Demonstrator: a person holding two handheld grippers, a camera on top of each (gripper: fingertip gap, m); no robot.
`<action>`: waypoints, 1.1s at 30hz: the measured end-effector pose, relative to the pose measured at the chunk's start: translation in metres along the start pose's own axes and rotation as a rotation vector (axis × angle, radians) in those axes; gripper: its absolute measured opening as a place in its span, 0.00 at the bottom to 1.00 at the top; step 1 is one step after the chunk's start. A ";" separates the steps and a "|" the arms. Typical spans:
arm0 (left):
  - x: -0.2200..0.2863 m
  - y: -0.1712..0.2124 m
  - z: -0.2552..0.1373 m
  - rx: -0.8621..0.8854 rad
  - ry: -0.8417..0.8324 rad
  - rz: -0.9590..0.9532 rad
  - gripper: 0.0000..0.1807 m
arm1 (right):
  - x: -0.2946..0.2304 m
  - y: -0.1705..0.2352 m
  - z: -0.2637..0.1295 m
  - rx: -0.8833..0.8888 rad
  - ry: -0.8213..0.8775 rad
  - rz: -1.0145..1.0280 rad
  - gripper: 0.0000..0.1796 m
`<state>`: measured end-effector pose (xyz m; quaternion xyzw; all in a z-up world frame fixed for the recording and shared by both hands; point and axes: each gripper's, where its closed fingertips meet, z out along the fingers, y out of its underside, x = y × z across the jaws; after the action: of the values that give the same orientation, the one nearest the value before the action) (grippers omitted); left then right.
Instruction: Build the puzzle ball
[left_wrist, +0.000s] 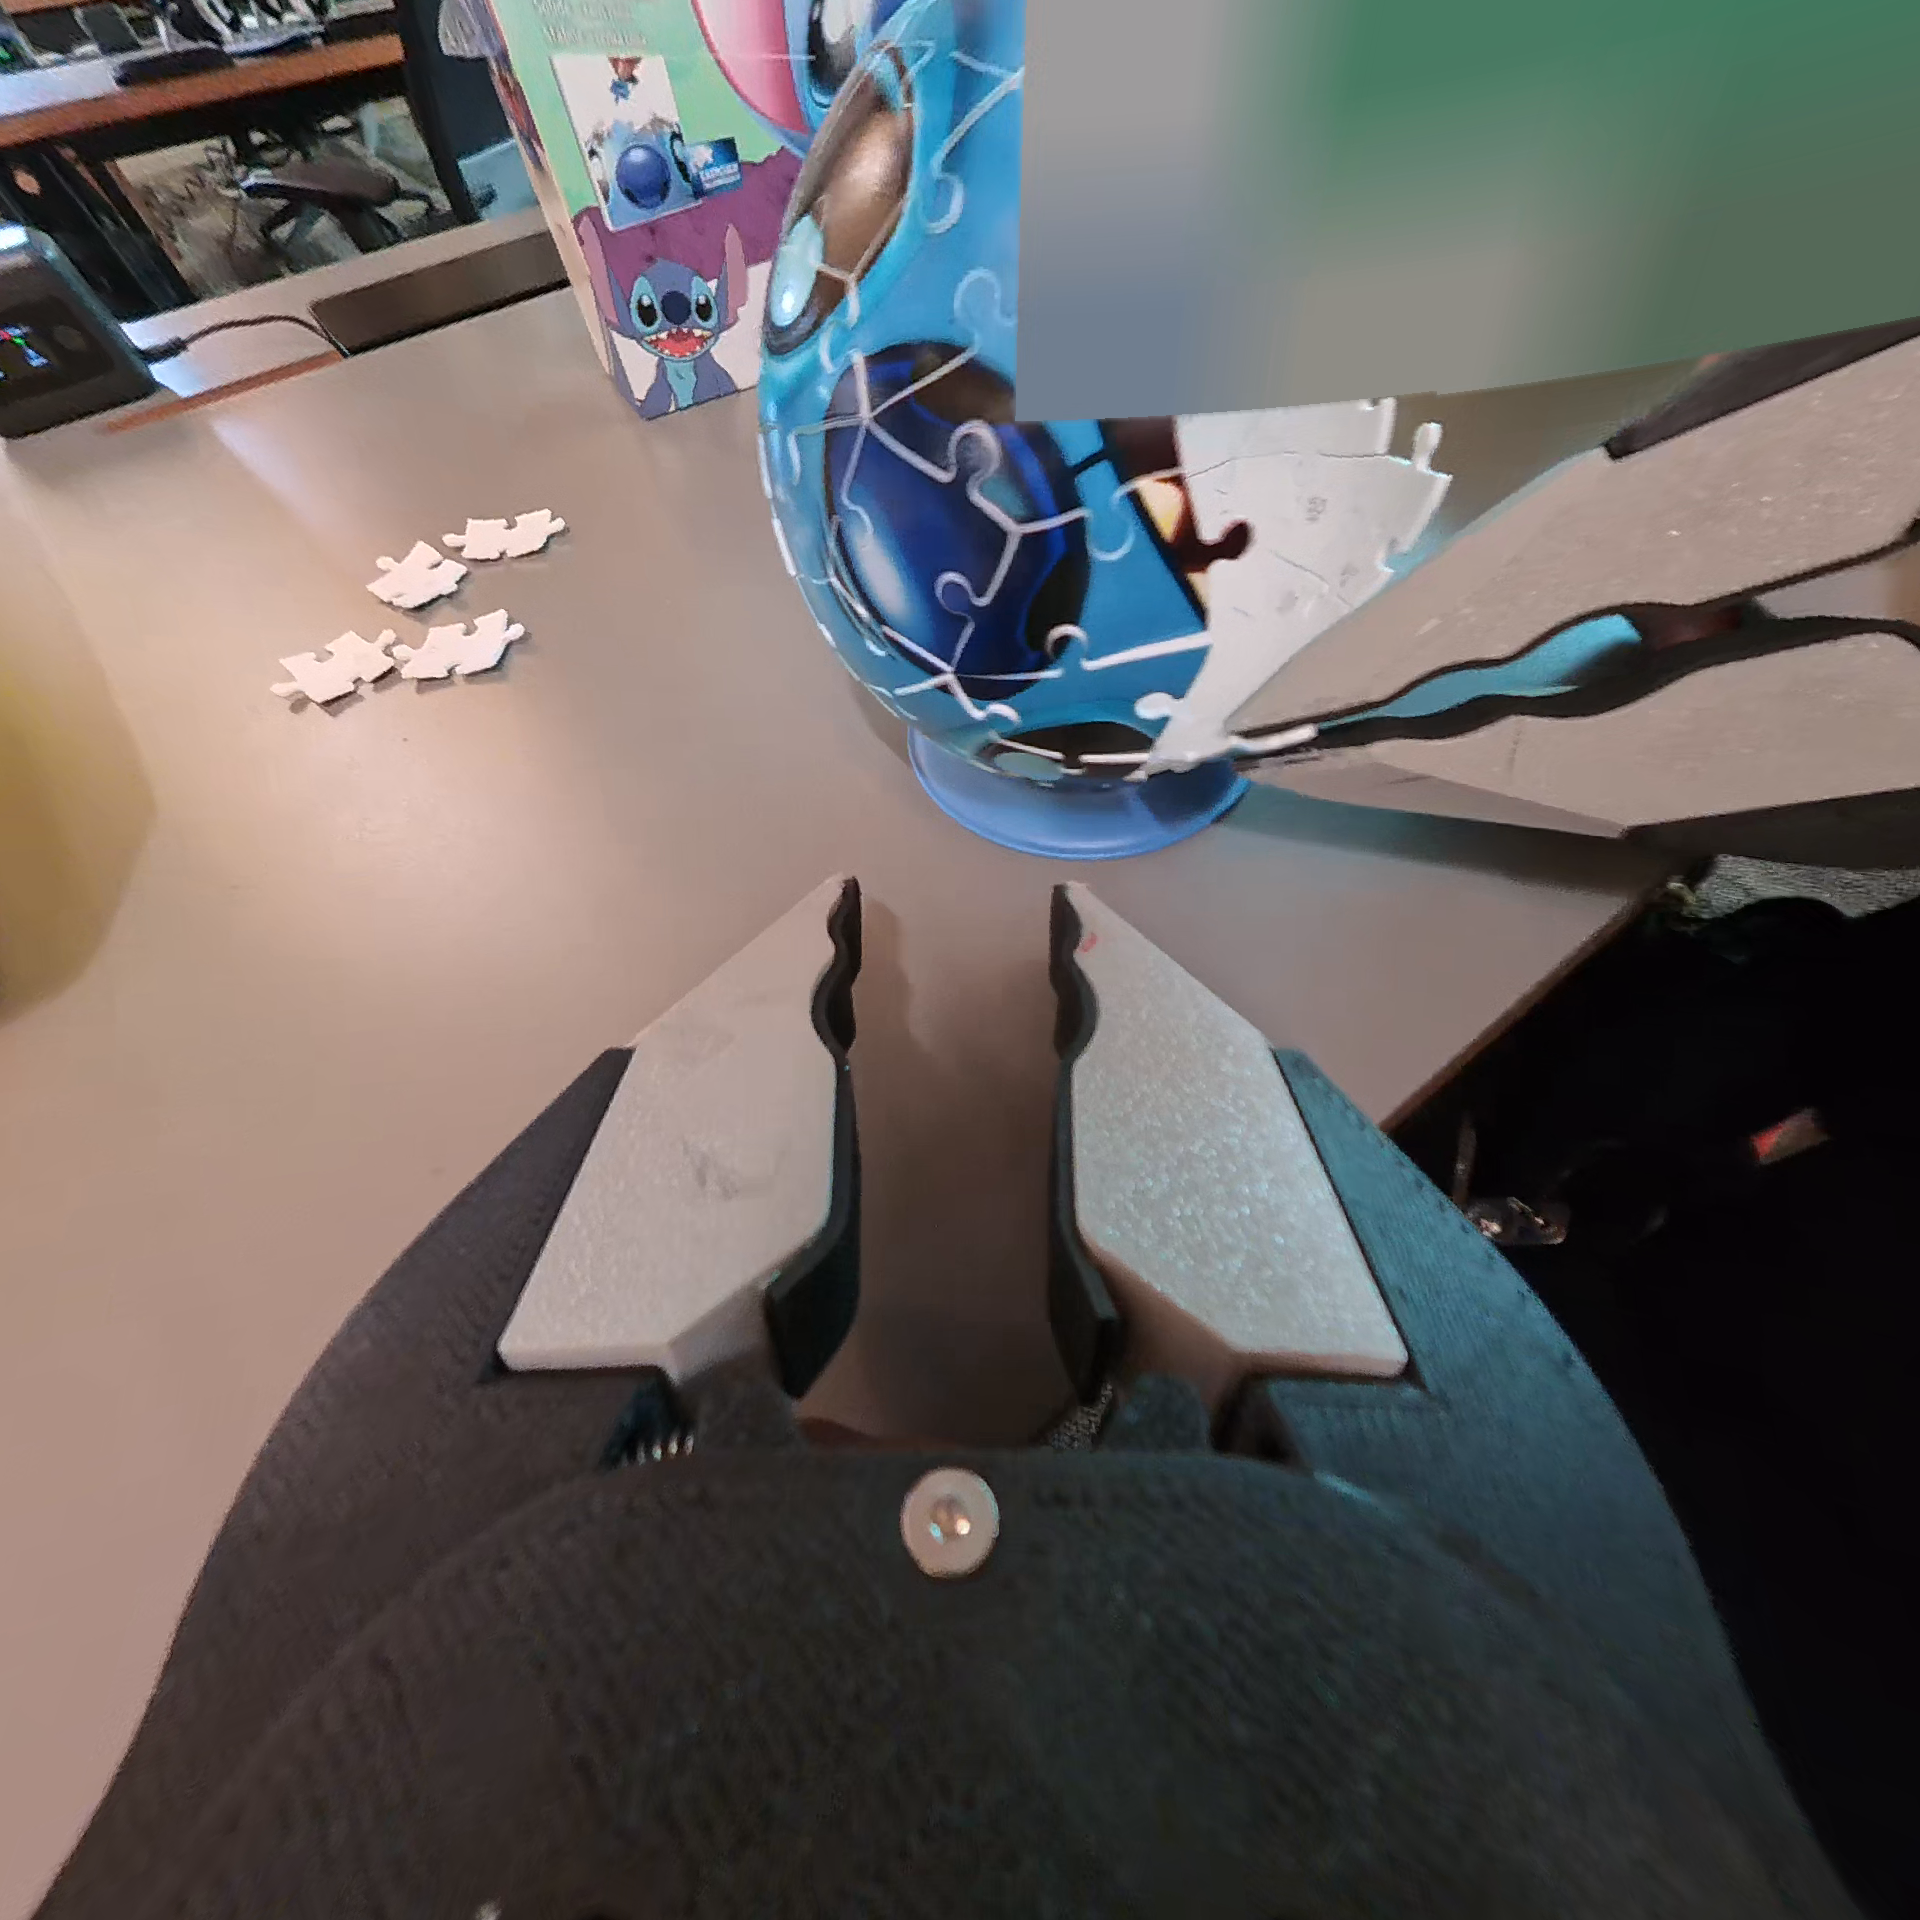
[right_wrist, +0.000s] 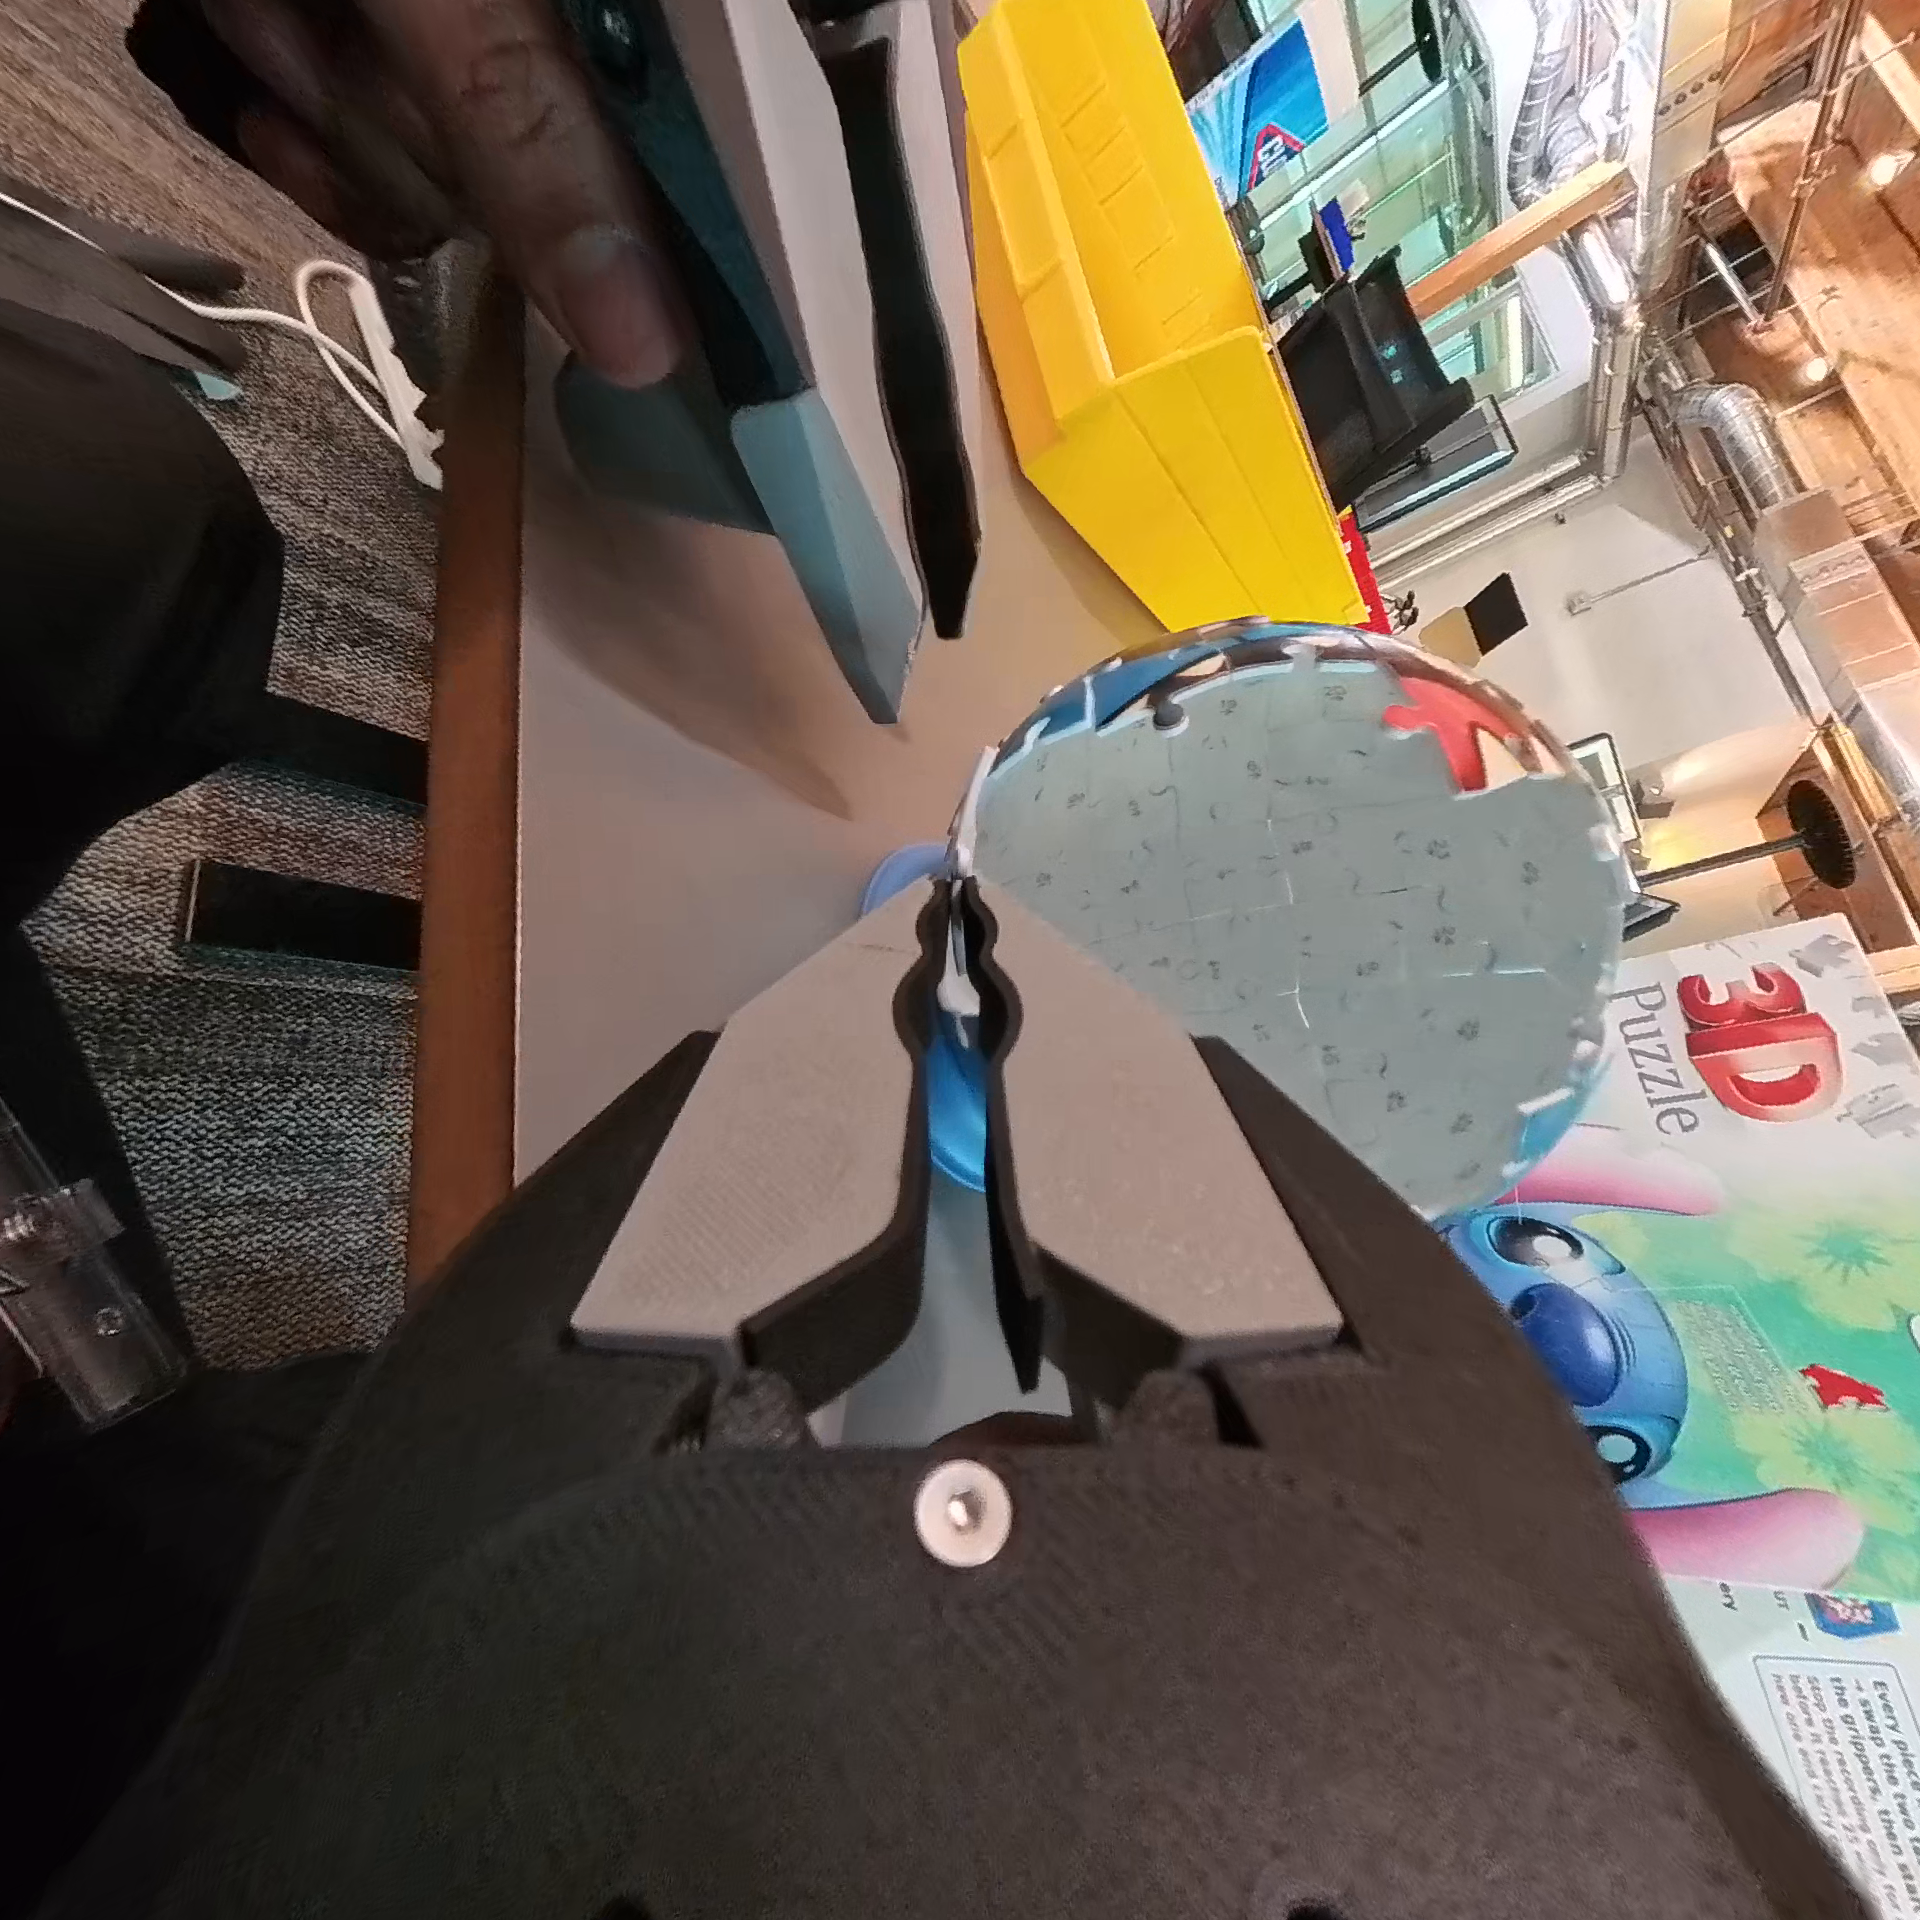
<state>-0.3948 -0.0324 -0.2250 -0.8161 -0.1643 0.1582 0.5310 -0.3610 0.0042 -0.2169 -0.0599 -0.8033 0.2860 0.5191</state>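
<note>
Left wrist view: left gripper (left_wrist: 954, 914) spread, nothing between its fingers, low over the beige table (left_wrist: 436, 935). Ahead, puzzle ball (left_wrist: 966, 520) upright on blue ring stand (left_wrist: 1081, 810), opening turned toward the right; printed shell blue with dark glossy eye shapes, white undersides of pieces showing at the broken rim. Right gripper (left_wrist: 1278, 740) entering from the right, pinching a white puzzle piece (left_wrist: 1195, 727) at the lower rim of the opening. Four loose white pieces (left_wrist: 410, 613) lying face down, well apart to the left. Illustrated puzzle box (left_wrist: 665, 208) standing behind the ball; printed wording present, not transcribed. Right wrist view, camera rolled sideways: right gripper (right_wrist: 961, 914) pressed together on the puzzle piece (right_wrist: 958, 992), tips touching the ball's rim. Puzzle ball (right_wrist: 1299, 894) showing grey numbered inner faces, one red piece at the far rim. Left gripper (right_wrist: 904, 623) spread, near, held by a hand (right_wrist: 540, 135). Yellow bin (right_wrist: 1143, 343) beyond. Puzzle box (right_wrist: 1766, 1299) alongside.
</note>
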 end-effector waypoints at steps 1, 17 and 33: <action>0.002 0.000 -0.001 0.000 0.008 -0.004 0.19 | 0.000 0.000 0.000 0.001 0.003 -0.001 0.00; 0.021 0.009 0.000 -0.036 0.062 0.031 0.25 | 0.002 0.001 0.005 -0.017 0.001 0.016 0.00; 0.020 0.006 0.000 -0.013 0.100 -0.004 0.25 | 0.005 0.001 0.006 -0.012 -0.023 0.119 0.00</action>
<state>-0.3758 -0.0262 -0.2323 -0.8261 -0.1399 0.1151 0.5336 -0.3685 0.0040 -0.2155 -0.1072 -0.8059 0.3123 0.4915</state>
